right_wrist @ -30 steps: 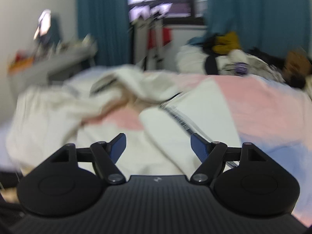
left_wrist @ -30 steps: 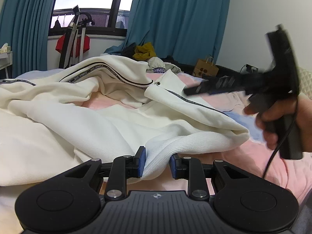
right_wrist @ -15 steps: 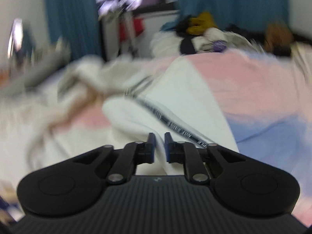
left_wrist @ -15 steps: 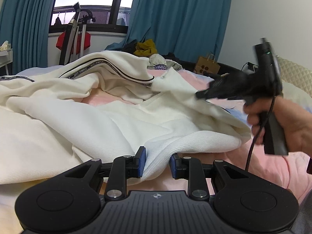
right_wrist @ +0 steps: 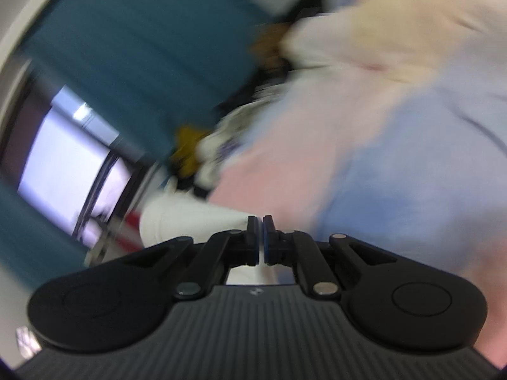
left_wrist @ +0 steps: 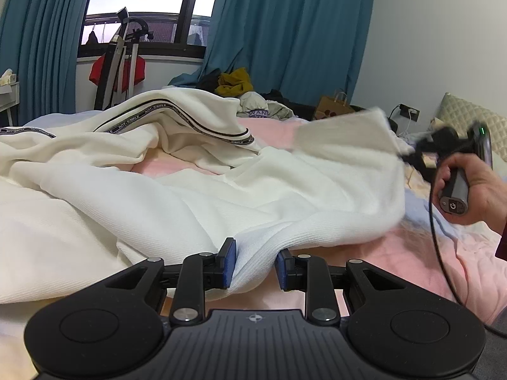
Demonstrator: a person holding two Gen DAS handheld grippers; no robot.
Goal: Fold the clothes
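A large white garment (left_wrist: pixel 190 190) with black lettered trim lies crumpled across the pink bed. My left gripper (left_wrist: pixel 255 261) is shut on a ribbed fold of its near hem, low at the bed's front. My right gripper (left_wrist: pixel 408 155), held in a hand at the right, is shut on a far corner of the white garment and holds it stretched out to the right above the bed. In the blurred, tilted right wrist view the right gripper (right_wrist: pixel 259 240) has its pads nearly touching, with white cloth (right_wrist: pixel 190 218) between and to the left of them.
The bed has a pink and pale blue cover (left_wrist: pixel 427 253). A pile of other clothes (left_wrist: pixel 234 85) lies at the far end, with a brown paper bag (left_wrist: pixel 332 107). Teal curtains (left_wrist: pixel 285 31), a window and a stand with a red garment (left_wrist: pixel 117 72) are behind. A quilted pillow (left_wrist: pixel 469 120) is at right.
My right gripper shut on the garment's far corner and has pulled it up and to the right, spreading the cloth. The right camera has tilted sharply. My left gripper has stayed put.
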